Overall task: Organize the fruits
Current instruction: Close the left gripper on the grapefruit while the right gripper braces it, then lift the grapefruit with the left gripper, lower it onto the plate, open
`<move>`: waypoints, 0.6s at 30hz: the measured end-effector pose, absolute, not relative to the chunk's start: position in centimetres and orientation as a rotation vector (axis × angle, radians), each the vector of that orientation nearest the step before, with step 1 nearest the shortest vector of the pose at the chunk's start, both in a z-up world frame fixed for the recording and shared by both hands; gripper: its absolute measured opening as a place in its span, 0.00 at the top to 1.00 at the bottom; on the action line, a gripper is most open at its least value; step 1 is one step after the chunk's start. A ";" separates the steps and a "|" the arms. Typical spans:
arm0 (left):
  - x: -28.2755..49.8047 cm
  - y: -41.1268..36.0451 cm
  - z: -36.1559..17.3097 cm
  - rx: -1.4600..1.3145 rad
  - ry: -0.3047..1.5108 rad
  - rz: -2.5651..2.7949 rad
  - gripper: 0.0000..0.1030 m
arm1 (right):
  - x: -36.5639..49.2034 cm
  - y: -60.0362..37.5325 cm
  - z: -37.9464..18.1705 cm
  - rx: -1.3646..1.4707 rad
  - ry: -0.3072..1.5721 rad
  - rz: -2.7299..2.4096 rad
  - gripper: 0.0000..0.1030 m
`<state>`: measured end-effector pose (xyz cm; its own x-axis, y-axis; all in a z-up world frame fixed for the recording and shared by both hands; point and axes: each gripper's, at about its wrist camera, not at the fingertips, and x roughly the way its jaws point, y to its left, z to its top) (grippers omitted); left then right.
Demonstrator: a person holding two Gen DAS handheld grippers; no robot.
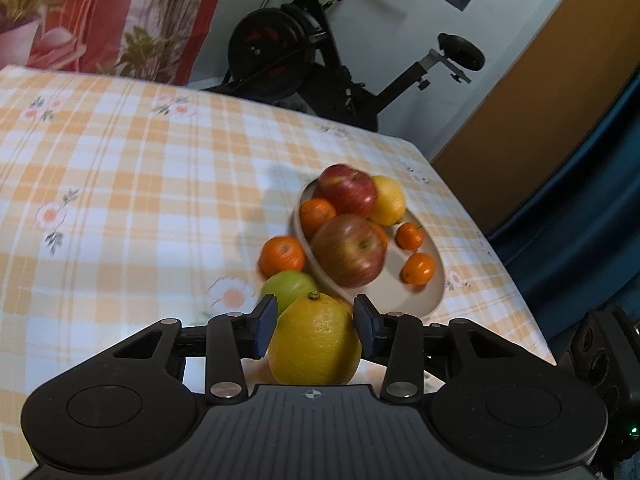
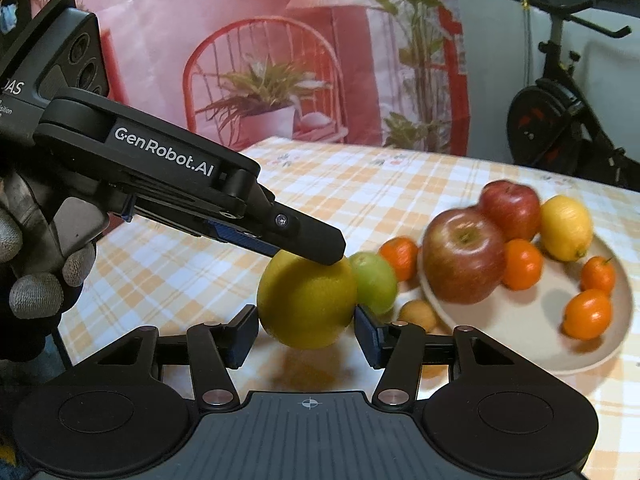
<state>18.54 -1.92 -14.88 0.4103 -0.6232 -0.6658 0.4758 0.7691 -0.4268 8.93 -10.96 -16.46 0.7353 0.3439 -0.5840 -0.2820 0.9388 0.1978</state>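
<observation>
Both jaws bracket the big yellow citrus (image 1: 314, 340): my left gripper (image 1: 315, 326) pinches it, my right gripper (image 2: 305, 334) sits spread around it. Beyond, a fruit plate (image 2: 612, 344) rests on the checked desk (image 1: 120, 184); an exercise bike (image 1: 320, 60) stands far behind.

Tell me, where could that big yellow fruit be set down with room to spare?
The plate has a bare strip at its near right, beside the two small oranges. The checked tablecloth lies open to the plate's left. It is crowded at the plate's left rim, where the green apple and a mandarin sit beside the yellow citrus.
</observation>
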 end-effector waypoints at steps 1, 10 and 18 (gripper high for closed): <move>18.5 -2.4 -14.5 -0.174 0.909 -0.702 0.57 | 8.8 -11.3 -16.2 0.102 0.653 0.337 0.53; 18.7 -7.1 -11.8 -0.117 0.856 -0.740 0.57 | 8.0 -15.6 -14.0 0.136 0.583 0.260 0.53; 19.4 -12.4 -10.7 -0.054 0.839 -0.766 0.57 | 7.9 -20.1 -13.4 0.155 0.535 0.197 0.53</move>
<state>19.44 -12.36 -10.74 0.4214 -0.6316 -0.6507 0.5911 0.7355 -0.3311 7.91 -20.05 -13.37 0.8420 0.2262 -0.4898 -0.1458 0.9695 0.1971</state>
